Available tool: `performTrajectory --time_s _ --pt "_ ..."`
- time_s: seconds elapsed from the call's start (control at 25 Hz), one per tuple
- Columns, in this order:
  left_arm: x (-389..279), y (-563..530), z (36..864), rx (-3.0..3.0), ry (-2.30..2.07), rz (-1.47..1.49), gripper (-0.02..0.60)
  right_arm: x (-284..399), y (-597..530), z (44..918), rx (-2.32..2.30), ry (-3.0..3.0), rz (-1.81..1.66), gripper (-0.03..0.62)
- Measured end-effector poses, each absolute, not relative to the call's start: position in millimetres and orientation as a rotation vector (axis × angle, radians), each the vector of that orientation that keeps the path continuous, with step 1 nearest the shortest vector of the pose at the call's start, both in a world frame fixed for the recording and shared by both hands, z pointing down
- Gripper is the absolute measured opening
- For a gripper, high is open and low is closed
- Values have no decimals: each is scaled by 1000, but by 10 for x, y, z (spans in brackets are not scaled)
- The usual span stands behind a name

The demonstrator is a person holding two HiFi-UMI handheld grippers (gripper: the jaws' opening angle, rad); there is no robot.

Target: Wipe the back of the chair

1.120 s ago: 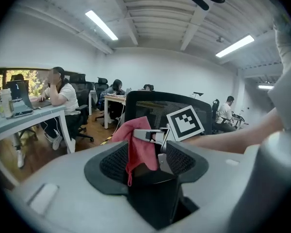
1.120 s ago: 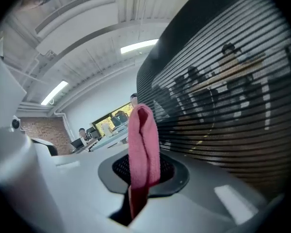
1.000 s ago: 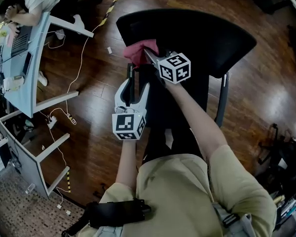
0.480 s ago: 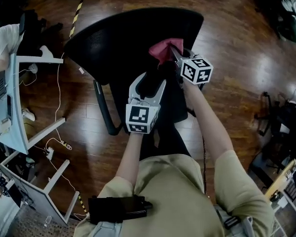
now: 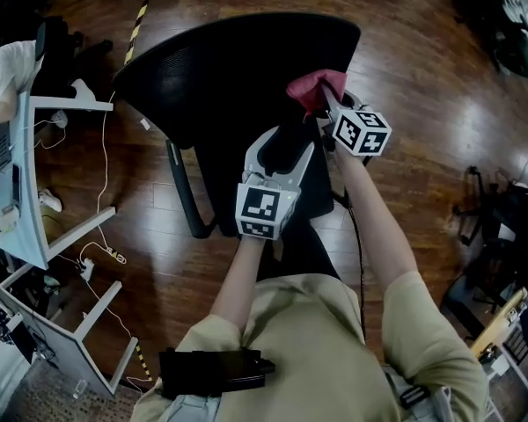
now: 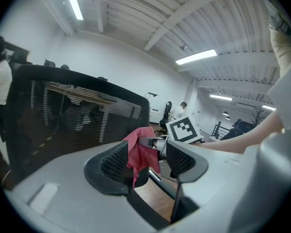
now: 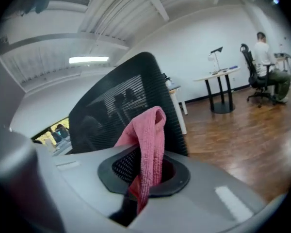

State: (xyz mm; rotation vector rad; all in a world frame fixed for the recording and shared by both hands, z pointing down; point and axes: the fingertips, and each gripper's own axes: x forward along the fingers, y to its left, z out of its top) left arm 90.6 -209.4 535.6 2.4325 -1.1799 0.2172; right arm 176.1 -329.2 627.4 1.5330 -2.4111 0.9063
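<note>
Your left tool hangs near the chair back with its jaws apart and nothing between them, so nothing steadies the chair and it may swivel away under pressure. Your right tool is clamped on the pink cloth at the back's right edge. Whether the cloth actually presses the mesh is hard to tell, and a stroke further right could slide it off that edge.
</note>
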Motion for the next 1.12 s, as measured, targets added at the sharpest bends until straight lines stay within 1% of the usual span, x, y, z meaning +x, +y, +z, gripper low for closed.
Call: performTrajectory --time_s 0.12,0.32,0.44,0.52,0.6,0.72,0.84,0.96,1.12 --pt "433 -2074 5477 2331 -1298 224 236 1118 -3151 6351 1311 -2514 926 17" --pt "-585 -1959 5573 2172 -1528 247 236 -469 -2852 6442 846 -2679 913 17" --pt "-1212 -1820 5522 2092 -1664 275 236 -1322 -2705 6439 645 -2736 918 17" --pt "-1563 -1716 5486 2041 -1741 294 236 -1747 -2658 6434 571 -2753 922 17" --pt "-1828 -1631 5469 2004 -1791 311 236 -2018 -2665 6450 551 -2751 927 17" --pt "-2050 -1568 5454 1960 -1815 290 236 -2108 -2760 6524 578 -2716 960 17" --pt "-2008 -1598 5442 1965 -1786 252 236 -1867 -2871 6582 646 -2687 981 18" --pt "-1685 -1712 5509 2026 -1696 250 236 -1301 -3025 6671 797 -2635 1000 18" --pt "-960 -1906 5597 2145 -1515 241 236 -290 -3175 6714 1023 -2554 987 18"
